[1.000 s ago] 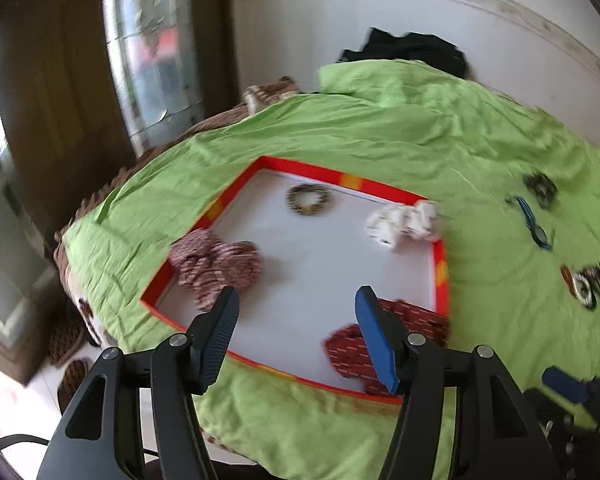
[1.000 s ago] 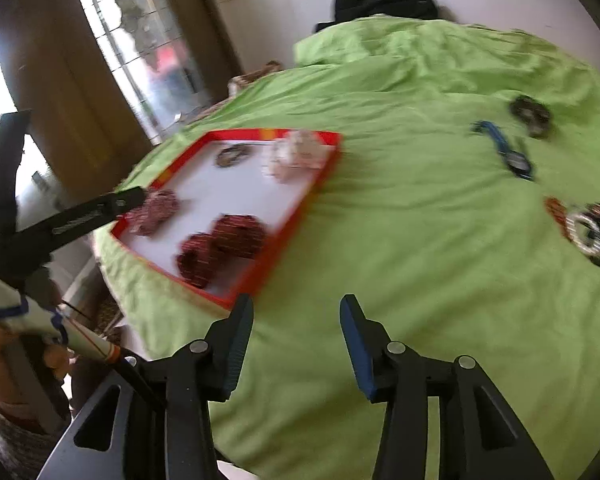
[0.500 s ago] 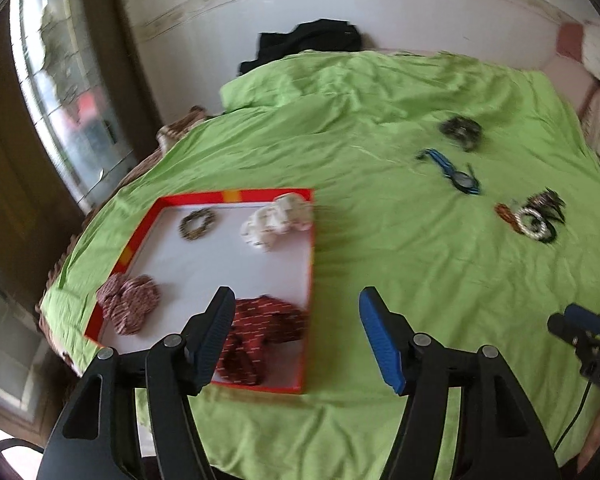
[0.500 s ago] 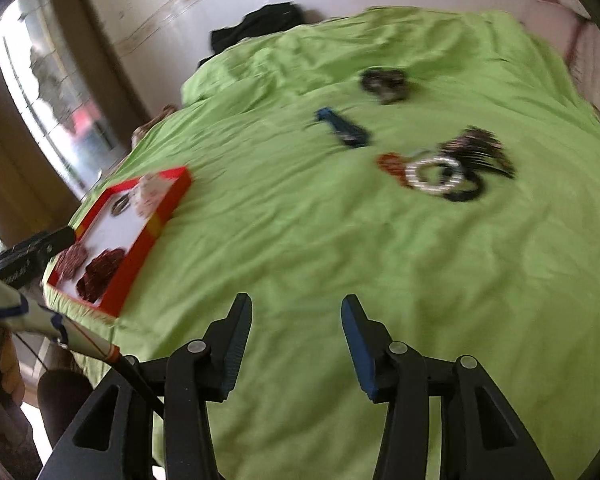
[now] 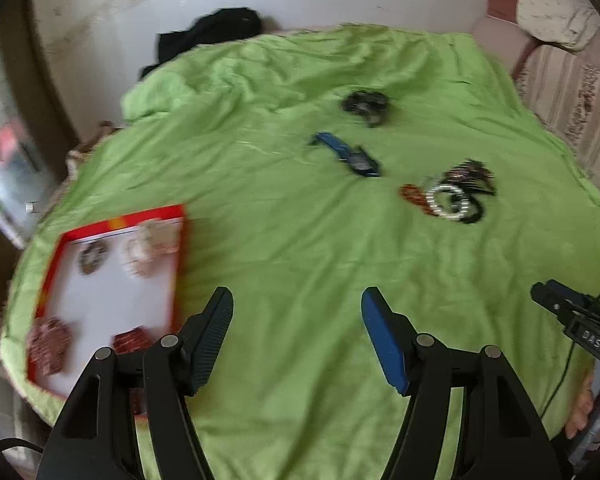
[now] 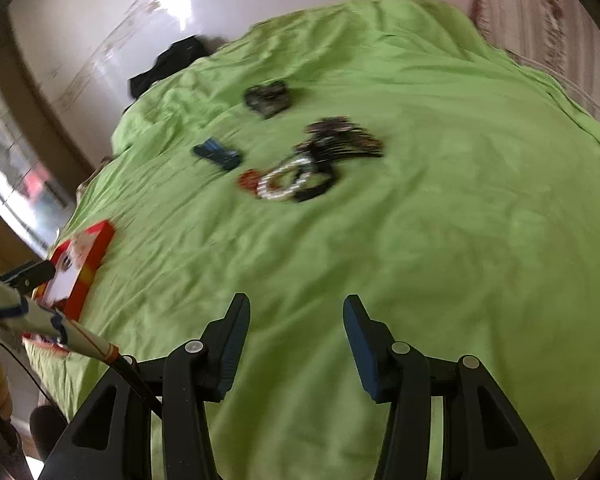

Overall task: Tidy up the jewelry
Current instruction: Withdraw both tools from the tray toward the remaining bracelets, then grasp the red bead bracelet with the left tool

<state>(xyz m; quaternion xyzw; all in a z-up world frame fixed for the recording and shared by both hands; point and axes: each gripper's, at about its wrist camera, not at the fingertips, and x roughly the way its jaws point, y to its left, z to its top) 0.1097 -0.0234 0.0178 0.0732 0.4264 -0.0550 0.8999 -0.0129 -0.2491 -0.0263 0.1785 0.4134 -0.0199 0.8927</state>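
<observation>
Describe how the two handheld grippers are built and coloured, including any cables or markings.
Both the left gripper and right gripper have black angular frames with silver pivot bolts, one dark ribbed pad and one blue pad. The right gripper's body carries white lettering; a thin black cable trails below it.

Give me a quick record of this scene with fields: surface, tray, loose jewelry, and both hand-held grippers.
surface: green sheet
tray: red-rimmed tray at left edge, several pieces inside
loose jewelry: blue watch, dark bracelet, tangled pile with pearl bracelet
left hand-held gripper: open, empty
right hand-held gripper: open, empty
</observation>
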